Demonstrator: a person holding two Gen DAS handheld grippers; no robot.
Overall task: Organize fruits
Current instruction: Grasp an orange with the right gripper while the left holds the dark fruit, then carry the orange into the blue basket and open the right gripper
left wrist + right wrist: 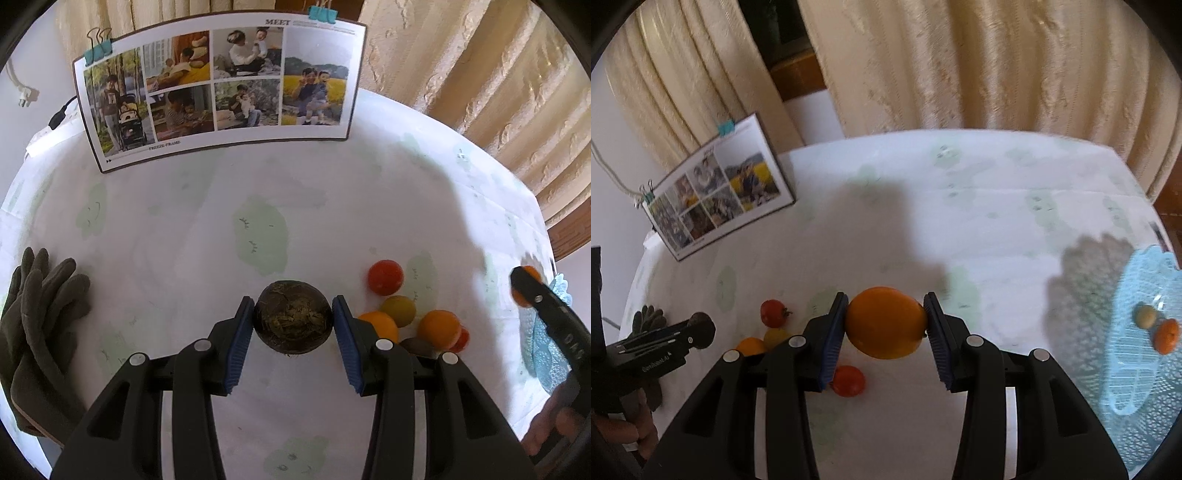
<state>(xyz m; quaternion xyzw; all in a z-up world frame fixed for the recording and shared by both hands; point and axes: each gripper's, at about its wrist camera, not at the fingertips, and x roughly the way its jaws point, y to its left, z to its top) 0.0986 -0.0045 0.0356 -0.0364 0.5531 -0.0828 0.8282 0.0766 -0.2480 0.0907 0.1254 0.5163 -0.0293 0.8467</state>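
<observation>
Now orange [885, 322] betw right jaws, brown fruit [293, 316] betw left

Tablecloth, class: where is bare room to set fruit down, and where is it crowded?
Bare: the white patterned tablecloth between the propped photo collage board and the dark gloves. Crowded: the loose pile of red, orange and yellow fruits near the pale blue lattice basket.

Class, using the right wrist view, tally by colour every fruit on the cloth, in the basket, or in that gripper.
Orange fruits: 3
Red tomatoes: 2
Yellow fruit: 1
Pale green fruit: 1
Total: 7
</observation>
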